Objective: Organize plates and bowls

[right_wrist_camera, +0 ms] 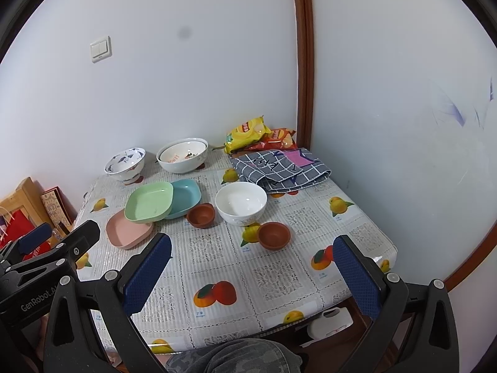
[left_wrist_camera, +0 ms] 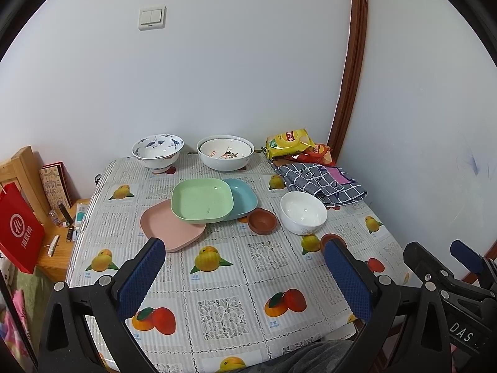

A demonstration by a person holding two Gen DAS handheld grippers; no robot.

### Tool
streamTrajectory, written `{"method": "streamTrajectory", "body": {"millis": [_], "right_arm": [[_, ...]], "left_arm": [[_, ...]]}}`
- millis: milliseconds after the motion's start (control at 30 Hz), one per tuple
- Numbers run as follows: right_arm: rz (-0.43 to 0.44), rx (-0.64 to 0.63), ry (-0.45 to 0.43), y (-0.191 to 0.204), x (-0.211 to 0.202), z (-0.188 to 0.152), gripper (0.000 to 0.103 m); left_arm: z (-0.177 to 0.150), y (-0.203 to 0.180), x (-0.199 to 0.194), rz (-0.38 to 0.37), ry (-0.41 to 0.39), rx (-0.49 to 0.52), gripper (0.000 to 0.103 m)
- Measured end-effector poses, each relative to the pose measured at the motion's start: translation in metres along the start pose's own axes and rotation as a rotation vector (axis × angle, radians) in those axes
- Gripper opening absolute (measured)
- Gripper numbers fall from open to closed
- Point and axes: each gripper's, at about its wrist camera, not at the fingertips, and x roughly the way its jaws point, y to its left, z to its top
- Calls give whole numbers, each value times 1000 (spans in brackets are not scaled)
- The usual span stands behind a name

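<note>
A green square plate lies over a pink plate and a blue plate mid-table. A plain white bowl stands to their right, with two small brown bowls near it. A blue-patterned bowl and nested white bowls stand by the wall. My left gripper and right gripper are open and empty above the table's near edge.
A checked cloth and snack bags lie at the back right corner. A side shelf with a red bag and small items stands left of the table. Walls bound the back and right.
</note>
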Motion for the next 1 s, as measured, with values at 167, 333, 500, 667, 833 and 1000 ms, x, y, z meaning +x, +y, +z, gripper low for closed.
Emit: {"method": "streamTrajectory", "body": {"millis": [167, 333, 500, 667, 833, 1000], "right_arm": [[0, -2, -3, 1, 1, 2, 102], [10, -1, -7, 5, 6, 7, 102], [15, -9, -11, 7, 17, 11, 102], [18, -16, -23, 9, 33, 17, 102], [54, 1, -16, 12, 59, 29, 102], [117, 21, -6, 30, 89, 45, 98]], "left_arm": [[0, 0, 0, -3, -2, 0, 103], [7, 1, 7, -3, 2, -3, 103], [13, 5, 19, 7, 10, -6, 103], [17, 14, 41, 21, 33, -5, 103], [21, 41, 70, 58, 68, -27, 102], [26, 71, 100, 119, 102, -37, 102]]}}
